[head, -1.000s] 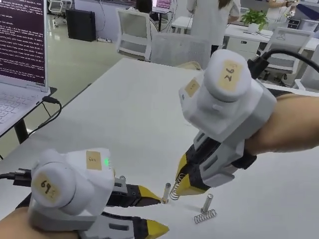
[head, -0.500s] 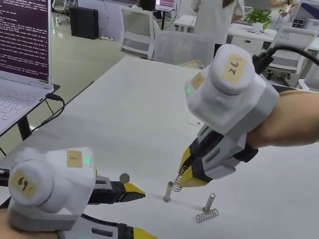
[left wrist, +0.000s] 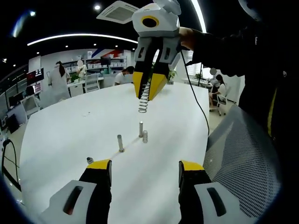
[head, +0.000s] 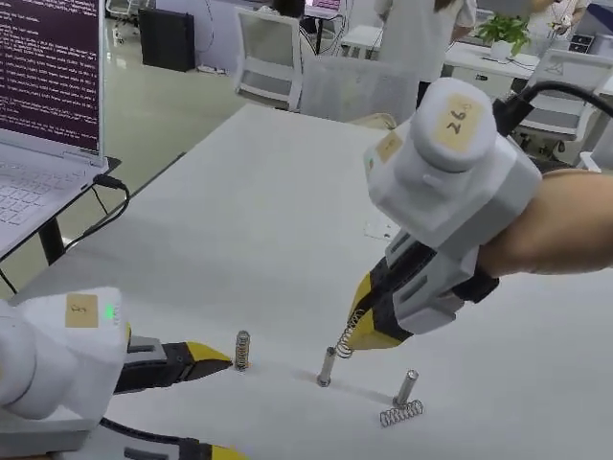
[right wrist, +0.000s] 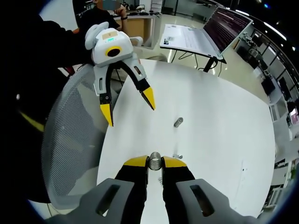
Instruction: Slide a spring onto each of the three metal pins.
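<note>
Three short metal pins stand on the white table (head: 239,220). The left pin (head: 241,350) wears a spring. The middle pin (head: 327,367) is bare. Beside the right pin (head: 406,387) lies a loose spring (head: 400,413). My right gripper (head: 362,331) hangs just above the middle pin, shut on a spring (head: 347,340) that dangles from its tips. The right gripper view has that spring (right wrist: 155,161) pinched between the jaws. My left gripper (head: 218,402) is open at the lower left, its upper tip near the left pin. Its empty jaws (left wrist: 145,165) face the pins (left wrist: 120,143).
A laptop (head: 48,115) with a lit screen stands on a side stand at the left, its cable (head: 105,206) trailing near the table edge. Mesh chairs (head: 268,57) and a standing person are beyond the far end. A desk with a plant (head: 503,34) is at the back right.
My left gripper has drawn back to the left, away from the middle pin, uncovering the left pin with its spring. The right gripper stays over the middle pin with its spring.
</note>
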Demonstrator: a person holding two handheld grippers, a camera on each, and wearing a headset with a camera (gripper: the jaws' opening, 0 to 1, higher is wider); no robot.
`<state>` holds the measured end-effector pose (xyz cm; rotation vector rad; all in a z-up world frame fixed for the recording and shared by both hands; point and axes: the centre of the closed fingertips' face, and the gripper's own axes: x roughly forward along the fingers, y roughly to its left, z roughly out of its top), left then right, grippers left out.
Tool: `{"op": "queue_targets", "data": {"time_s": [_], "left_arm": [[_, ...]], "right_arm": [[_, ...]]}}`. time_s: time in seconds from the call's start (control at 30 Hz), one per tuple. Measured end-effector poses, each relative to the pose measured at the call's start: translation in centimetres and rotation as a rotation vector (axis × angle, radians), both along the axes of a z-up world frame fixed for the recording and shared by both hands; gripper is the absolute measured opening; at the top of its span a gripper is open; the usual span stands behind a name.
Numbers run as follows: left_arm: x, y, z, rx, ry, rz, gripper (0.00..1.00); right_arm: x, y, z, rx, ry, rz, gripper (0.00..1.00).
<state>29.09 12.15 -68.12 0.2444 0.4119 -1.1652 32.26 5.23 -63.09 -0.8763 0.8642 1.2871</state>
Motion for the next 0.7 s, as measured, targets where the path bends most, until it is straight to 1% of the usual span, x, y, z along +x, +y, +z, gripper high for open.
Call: {"op": "queue_targets", "data": {"time_s": [0.13, 0.3, 0.37, 0.57, 0.7], "left_arm": [[-0.2, 0.5, -0.3, 0.001, 0.005, 0.017, 0.58], [-0.2, 0.8, -0.6, 0.01, 0.008, 0.028, 0.62], [-0.2, 0.9, -0.7, 0.006, 0.011, 0.031, 0.64], [-0.4, 1.2, -1.2, 0.014, 0.016, 0.036, 0.69], [-0.2, 1.7, -1.9, 0.029, 0.009, 0.043, 0.71]], "right_arm": [[0.2, 0.0, -0.1, -0.002, -0.002, -0.005, 0.08], [0.7, -0.2, -0.4, -0.008, -0.001, -0.01, 0.08], [0.8, -0.2, -0.6, -0.01, -0.001, -0.011, 0.08], [1.9, -0.1, -1.3, -0.015, 0.003, -0.022, 0.08], [2.6, -0.2, -1.7, -0.018, 0.003, -0.035, 0.08]]}}
